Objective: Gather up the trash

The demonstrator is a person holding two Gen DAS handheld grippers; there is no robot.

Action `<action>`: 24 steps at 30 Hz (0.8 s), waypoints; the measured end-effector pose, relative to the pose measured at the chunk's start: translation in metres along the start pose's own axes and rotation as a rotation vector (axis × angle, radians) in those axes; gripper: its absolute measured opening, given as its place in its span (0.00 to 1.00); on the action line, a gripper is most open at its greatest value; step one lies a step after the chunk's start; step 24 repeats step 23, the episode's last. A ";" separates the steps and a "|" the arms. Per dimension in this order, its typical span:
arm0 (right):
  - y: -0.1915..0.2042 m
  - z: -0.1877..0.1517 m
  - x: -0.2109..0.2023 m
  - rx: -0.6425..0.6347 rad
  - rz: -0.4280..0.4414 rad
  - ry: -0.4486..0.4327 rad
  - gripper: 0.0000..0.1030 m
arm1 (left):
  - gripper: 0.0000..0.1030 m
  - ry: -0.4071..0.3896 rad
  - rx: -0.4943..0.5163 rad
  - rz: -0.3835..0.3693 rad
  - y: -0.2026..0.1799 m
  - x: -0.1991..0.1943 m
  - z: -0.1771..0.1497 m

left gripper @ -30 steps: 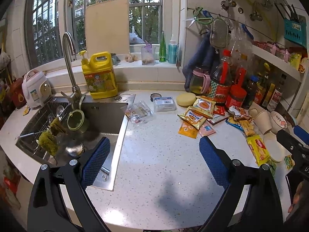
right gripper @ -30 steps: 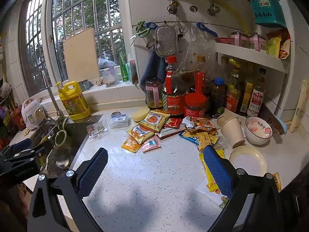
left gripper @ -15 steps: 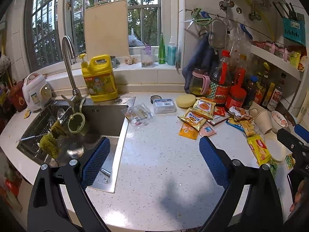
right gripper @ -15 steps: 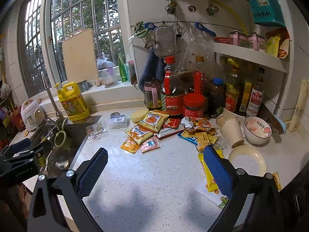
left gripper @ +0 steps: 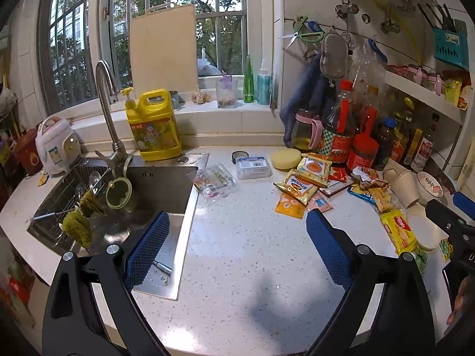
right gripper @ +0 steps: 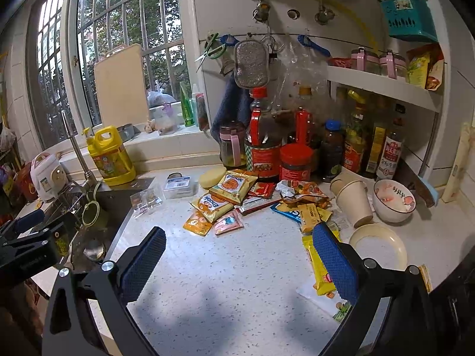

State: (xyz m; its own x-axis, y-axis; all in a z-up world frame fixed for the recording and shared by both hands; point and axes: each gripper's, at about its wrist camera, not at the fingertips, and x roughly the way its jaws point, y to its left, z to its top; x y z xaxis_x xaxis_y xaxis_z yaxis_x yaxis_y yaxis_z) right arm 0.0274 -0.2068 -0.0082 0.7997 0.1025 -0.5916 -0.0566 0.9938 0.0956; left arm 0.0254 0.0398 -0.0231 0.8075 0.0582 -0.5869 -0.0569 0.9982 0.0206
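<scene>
Ahead of the wide-open, empty left claw (left gripper: 237,231) and right claw (right gripper: 237,246), snack wrappers (right gripper: 225,198) lay scattered on the surface (right gripper: 225,276).

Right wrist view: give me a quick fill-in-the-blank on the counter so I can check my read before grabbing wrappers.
1. Both the left gripper and the right gripper are ____ and hold nothing.
2. The detergent jug beside the faucet is coloured ____.
3. The paper cups lie tipped over just left of the ____.
4. The scissors ____ from the wall rail.

Answers: open; yellow; bowl; hang
</scene>
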 end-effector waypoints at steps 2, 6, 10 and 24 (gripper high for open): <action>0.000 0.000 0.000 0.000 0.001 0.001 0.95 | 0.88 -0.004 0.005 0.003 0.000 0.000 0.000; 0.001 0.000 0.000 -0.001 0.001 0.002 0.95 | 0.88 -0.008 0.011 0.010 0.000 0.000 0.000; 0.001 0.000 0.001 -0.001 0.001 0.007 0.95 | 0.88 -0.016 0.021 0.003 -0.002 -0.001 0.000; 0.002 -0.001 0.001 -0.001 -0.005 0.009 0.95 | 0.88 -0.005 0.007 -0.038 -0.004 -0.001 0.001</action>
